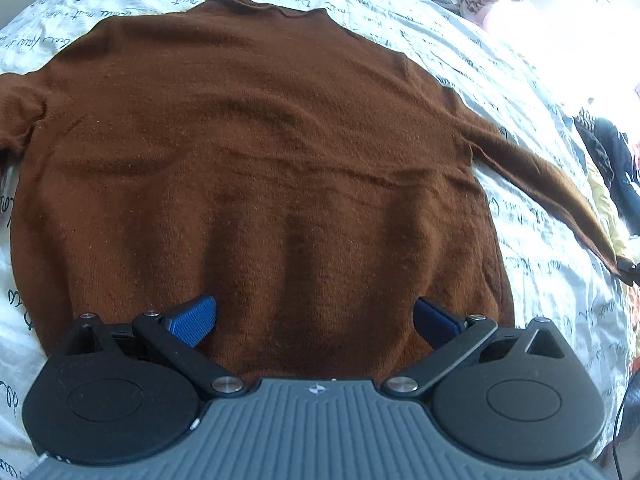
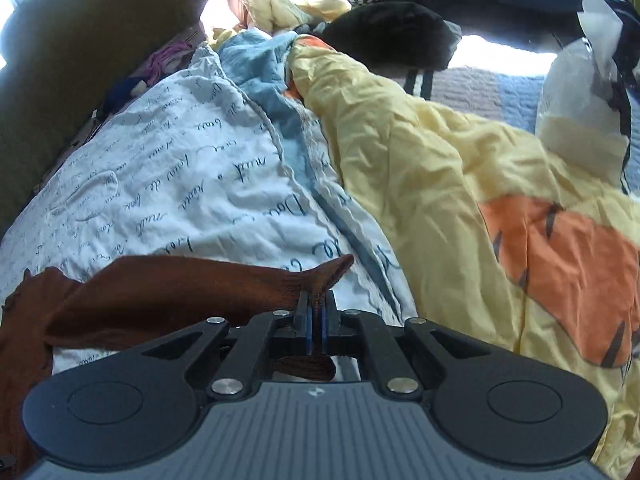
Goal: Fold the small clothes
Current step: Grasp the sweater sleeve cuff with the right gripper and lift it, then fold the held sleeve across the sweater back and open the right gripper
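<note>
Closest to the left wrist camera, the left gripper (image 1: 316, 316) hangs over the lower hem of a brown sweater (image 1: 256, 160), its blue pads (image 1: 196, 318) spread wide with nothing but knit beneath the gap between them. Beyond the fingertips the sweater lies flat, back or front up (no telling which), on a white bedspread printed with script (image 1: 520, 240), its body lightly rippled in vertical folds near the hem and its neckline at the far end. One sleeve (image 1: 560, 184) stretches out to the right across the bedspread toward the edge of the picture. Nearest the right wrist camera, the right gripper (image 2: 316, 320) is pressed together on the cuff end of that brown sleeve (image 2: 180, 284), the fabric pinched between the blue pads and its tip poking up past them. Past the cuff lies the same white bedspread (image 2: 160, 184), then a pale blue cloth (image 2: 272, 92) and a rumpled yellow sheet with orange patches (image 2: 440, 168). Farther still sits a pile of dark clothing (image 2: 400, 32) in bright light.
</note>
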